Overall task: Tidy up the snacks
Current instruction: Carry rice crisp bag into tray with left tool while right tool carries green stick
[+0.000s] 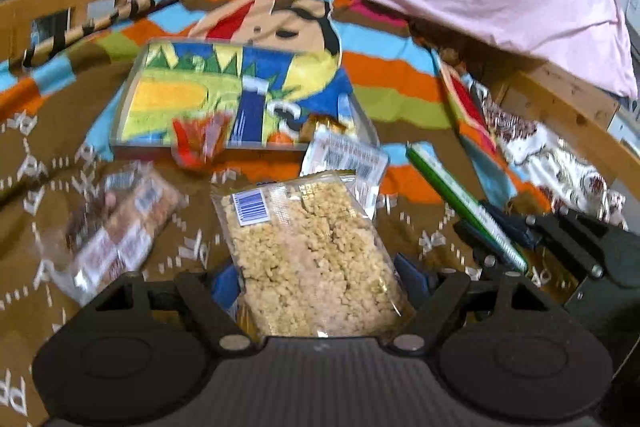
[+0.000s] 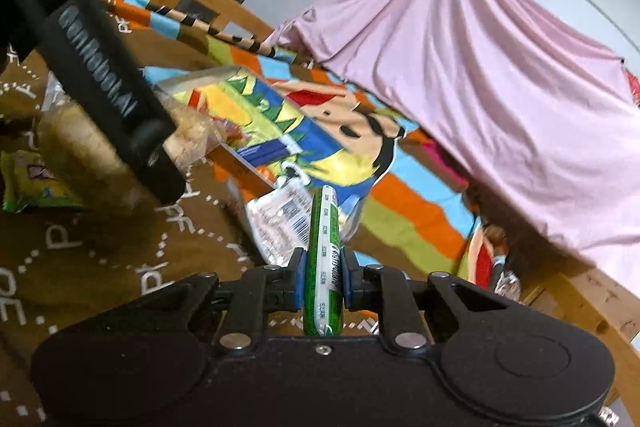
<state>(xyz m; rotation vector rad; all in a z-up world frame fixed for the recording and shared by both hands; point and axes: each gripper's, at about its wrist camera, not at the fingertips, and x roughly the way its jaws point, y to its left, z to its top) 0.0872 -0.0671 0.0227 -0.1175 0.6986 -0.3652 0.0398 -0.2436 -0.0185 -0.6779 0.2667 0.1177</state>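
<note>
Left gripper (image 1: 320, 291) pinches the clear puffed-rice packet (image 1: 308, 247) above the brown blanket (image 1: 36, 163) — near edge of the clear tray (image 1: 120, 115) just beyond. Right gripper (image 2: 322, 279) clamps the green-and-white stick packet (image 2: 323, 259) edge-on — a white sachet (image 2: 276, 223) lies beneath.

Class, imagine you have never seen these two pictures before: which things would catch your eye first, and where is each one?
The left tool grips a clear packet of puffed rice in the middle foreground. The right tool pinches a slim green and white stick packet, which points toward the clear tray on the colourful cartoon blanket. Behind it all hangs a big pink sheet.
</note>
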